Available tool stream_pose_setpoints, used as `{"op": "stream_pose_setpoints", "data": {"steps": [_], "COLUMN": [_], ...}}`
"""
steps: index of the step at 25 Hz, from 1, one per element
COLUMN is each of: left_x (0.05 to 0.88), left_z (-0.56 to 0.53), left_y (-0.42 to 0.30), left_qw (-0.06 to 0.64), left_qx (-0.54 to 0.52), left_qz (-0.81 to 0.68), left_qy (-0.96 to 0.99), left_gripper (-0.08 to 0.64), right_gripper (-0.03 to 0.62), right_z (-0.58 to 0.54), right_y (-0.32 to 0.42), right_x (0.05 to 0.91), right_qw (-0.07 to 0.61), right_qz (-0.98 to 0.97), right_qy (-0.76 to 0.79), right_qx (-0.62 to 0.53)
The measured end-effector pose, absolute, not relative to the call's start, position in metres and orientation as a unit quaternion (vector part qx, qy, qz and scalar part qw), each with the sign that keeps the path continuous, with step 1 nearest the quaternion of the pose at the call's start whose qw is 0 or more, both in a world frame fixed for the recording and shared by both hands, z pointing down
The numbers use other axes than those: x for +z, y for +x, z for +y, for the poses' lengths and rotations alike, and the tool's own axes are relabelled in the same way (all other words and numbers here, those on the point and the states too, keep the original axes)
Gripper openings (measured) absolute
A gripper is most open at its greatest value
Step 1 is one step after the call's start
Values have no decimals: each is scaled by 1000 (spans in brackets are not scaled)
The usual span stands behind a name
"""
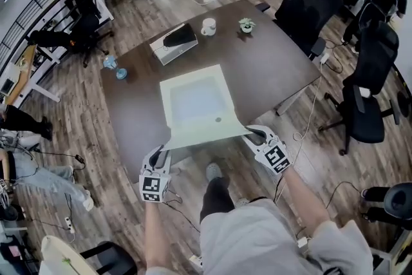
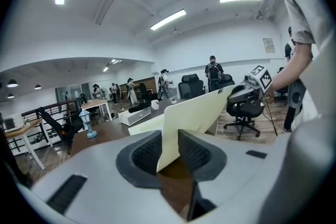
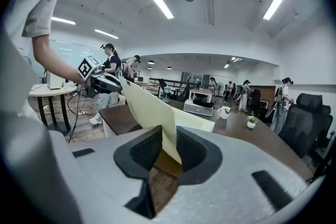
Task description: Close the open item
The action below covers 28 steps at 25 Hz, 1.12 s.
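A large pale folder lies open on the dark bench, its far half flat and its near flap lifted off the bench top towards the person. The left gripper holds the flap's near left corner and the right gripper its near right corner.

In the left gripper view the left gripper has its ribbed fingers closed on the flap, which stands on edge between them. The very corner of the flap is lost in the dark slot below the pads. In the right gripper view the right gripper grips the same way, its fingers pressing the sheet. Each of these views also shows the other gripper at the far end of the flap, small and partly hidden behind it.

The raised flap hides the near edge of the bench from the head view. A small dark spot sits on the folder's inner face; what it is cannot be made out. Farther back on the bench stand a white mug, a small potted plant and a grey box with something black on top, too small to identify.
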State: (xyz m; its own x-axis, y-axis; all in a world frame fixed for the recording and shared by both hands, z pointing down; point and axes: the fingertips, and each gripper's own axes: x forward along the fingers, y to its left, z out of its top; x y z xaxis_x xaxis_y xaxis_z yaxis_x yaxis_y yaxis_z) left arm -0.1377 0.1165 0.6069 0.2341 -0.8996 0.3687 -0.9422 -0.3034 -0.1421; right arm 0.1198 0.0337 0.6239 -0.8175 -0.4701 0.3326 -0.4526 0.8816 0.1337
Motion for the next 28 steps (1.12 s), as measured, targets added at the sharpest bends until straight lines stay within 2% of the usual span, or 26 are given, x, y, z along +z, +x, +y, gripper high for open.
{"op": "stream_pose_setpoints", "data": {"steps": [12,28], "left_x": [572,577], "left_z": [141,68], "left_y": [-127,-171], "left_qw": [47,90], "left_qx": [175,126], "left_qz": [-605,-621], "left_qy": [775,768], "left_gripper": [84,58], "right_gripper": [83,78], "right_z": [41,-34], "right_y": [130,90], "right_x": [595,596], "right_qw": [161,186], "right_qz": [-949,-936], "right_qy": [270,297], "right_qx": [17,38]}}
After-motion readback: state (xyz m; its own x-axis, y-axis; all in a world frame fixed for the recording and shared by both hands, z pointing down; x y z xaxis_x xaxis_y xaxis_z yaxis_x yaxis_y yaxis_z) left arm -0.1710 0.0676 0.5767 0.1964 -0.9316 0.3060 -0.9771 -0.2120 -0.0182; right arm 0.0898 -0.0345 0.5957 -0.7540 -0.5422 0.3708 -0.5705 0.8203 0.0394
